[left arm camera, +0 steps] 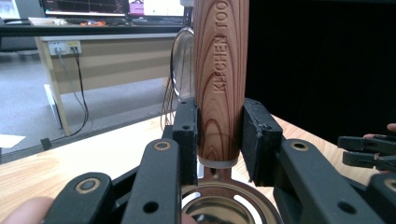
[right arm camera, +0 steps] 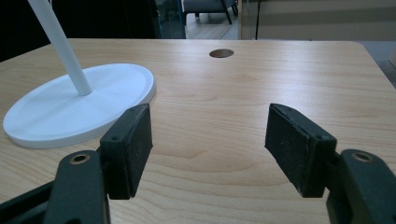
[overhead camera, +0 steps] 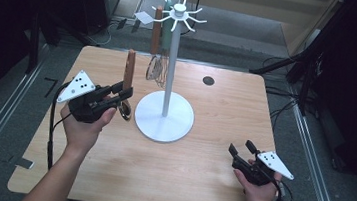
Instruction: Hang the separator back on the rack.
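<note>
High view, ladle: the left gripper [overhead camera: 123,94] holds a ladle [overhead camera: 128,82] upright by its wooden handle, bowl end down, just left of the rack [overhead camera: 165,114] base and clear of the post.
High view, rack: white post on a round base, hooks at the top; a whisk [overhead camera: 157,68] and another wooden-handled tool hang there already.
High view, right gripper: the right gripper [overhead camera: 241,152] rests low near the table's [overhead camera: 199,173] right front corner, well apart from the ladle, with nothing in it.
Left gripper view, grip: both pads [left arm camera: 186,135] press on the lower end of the handle [left arm camera: 219,79], just above the pale collar where the metal shank [left arm camera: 214,173] starts; the jaws stand clamped on the wood.
Left gripper view, handling: the handle looks stiff, smooth and rounded, so it may twist or slide between flat pads. The steel bowl [left arm camera: 219,210] below likely carries most of the weight, which should keep the ladle hanging steady from this low hold.
Left gripper view, hold point: the handle's top is out of frame, so I cannot tell what hanging loop it has. Gripping low leaves that end free for a hook, I judge.
Right gripper view, jaws: pads [right arm camera: 128,147] stand wide apart over bare table, nothing between them.
Right gripper view, surroundings: the rack's base [right arm camera: 79,109] lies to the left, near but not touching.
Risk: swinging the bowl into the post could jar the rack.
</note>
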A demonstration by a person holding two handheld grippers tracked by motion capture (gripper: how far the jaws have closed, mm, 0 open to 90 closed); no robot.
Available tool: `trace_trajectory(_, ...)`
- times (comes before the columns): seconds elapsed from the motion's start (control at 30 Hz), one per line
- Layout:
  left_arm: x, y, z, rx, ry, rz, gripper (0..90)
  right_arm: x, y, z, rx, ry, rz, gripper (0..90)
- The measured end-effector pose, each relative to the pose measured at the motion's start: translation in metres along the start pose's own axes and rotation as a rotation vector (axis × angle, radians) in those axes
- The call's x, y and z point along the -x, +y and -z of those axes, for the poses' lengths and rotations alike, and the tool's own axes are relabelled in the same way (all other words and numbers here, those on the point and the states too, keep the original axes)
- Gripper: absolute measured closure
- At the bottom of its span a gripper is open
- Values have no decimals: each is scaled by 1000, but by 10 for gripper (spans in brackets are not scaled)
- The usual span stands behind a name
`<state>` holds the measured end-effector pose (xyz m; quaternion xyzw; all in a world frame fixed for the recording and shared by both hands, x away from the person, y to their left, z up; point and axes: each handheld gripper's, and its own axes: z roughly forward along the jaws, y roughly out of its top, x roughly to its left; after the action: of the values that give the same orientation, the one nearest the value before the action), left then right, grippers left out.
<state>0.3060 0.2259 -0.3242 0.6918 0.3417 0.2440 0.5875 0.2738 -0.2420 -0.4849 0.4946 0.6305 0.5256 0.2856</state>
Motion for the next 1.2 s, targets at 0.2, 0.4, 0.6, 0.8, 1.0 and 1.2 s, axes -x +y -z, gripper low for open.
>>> trace_trajectory(0.2, 1, 5, -1, 7, -3, -2, 704, 0, 0, 0, 1, 0, 0, 333)
trace_trajectory(0.4, 0, 10, -2, 15, -3, -7, 704, -1, 0, 0, 4, 4, 2, 337)
trace_trajectory(0.6, -2, 14, -3, 32, -1, -3, 704, -1, 0, 0, 3, 4, 3, 338)
trace_trajectory(0.8, -1, 18, -7, 43, -5, -5, 704, -1, 0, 0, 1, 5, 8, 341)
trace_trajectory(1.0, 0, 24, -9, 55, -4, -15, 704, -1, 0, 0, 1, 5, 5, 342)
trace_trajectory(1.2, 2, 32, -12, 61, -9, -27, 704, -1, 0, 0, 1, 6, 9, 343)
